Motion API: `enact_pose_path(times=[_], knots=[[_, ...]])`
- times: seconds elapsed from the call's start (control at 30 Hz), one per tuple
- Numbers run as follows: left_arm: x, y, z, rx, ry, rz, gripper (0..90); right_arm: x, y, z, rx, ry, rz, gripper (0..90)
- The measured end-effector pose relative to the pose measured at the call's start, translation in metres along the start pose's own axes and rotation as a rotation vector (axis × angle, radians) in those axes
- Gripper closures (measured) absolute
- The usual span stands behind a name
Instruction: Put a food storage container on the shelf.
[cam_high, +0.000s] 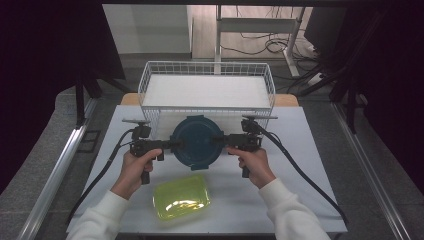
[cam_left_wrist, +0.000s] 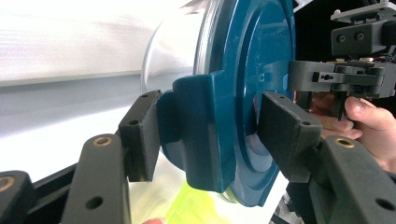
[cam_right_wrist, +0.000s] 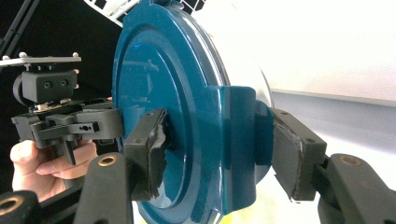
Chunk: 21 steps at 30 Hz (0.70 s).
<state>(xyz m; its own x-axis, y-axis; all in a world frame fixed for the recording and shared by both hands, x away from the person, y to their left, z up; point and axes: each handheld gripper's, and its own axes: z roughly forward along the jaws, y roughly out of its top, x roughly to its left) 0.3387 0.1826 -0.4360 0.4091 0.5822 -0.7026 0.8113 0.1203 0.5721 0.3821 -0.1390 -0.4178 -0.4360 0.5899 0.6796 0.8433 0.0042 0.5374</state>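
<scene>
A round clear container (cam_left_wrist: 173, 56) with a dark teal lid (cam_high: 195, 141) hangs over the table, just in front of the wire basket. My left gripper (cam_high: 175, 145) is shut on the lid's left clip (cam_left_wrist: 205, 130), one pad above and one below it. On the opposite side my right gripper (cam_high: 219, 141) is shut on the other clip (cam_right_wrist: 238, 140). The left gripper view shows my left gripper (cam_left_wrist: 210, 135) on the clip and the right gripper (cam_left_wrist: 336, 77) beyond the lid. The right gripper view shows my right gripper (cam_right_wrist: 219, 154) gripping, with the left gripper (cam_right_wrist: 65, 123) behind.
A white wire basket (cam_high: 145, 80) with a white liner stands at the far side of the table. A yellow-green lidded box (cam_high: 181, 196) lies near the front edge between the person's forearms. The table wears a white mat (cam_high: 300, 150).
</scene>
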Motion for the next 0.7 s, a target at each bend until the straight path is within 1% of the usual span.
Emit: enact_pose_path(times=[0.3, 0.4, 0.57, 0.7], knots=[[-0.015, 0.007, -0.002, -0.004, -0.001, 0.020, 41.5, 0.006, 0.002, -0.014, -0.026, 0.004, -0.009, 41.2], [-0.019, 0.010, -0.002, -0.004, -0.001, 0.033, 41.5, 0.008, 0.003, -0.017, -0.037, 0.006, -0.014, 41.2], [-0.025, 0.014, -0.004, -0.007, -0.014, 0.044, 42.1, 0.012, 0.006, -0.025, -0.049, 0.008, -0.024, 41.2], [-0.032, 0.018, -0.005, -0.013, -0.012, 0.056, 42.0, 0.015, 0.009, -0.030, -0.062, 0.010, -0.030, 41.2]])
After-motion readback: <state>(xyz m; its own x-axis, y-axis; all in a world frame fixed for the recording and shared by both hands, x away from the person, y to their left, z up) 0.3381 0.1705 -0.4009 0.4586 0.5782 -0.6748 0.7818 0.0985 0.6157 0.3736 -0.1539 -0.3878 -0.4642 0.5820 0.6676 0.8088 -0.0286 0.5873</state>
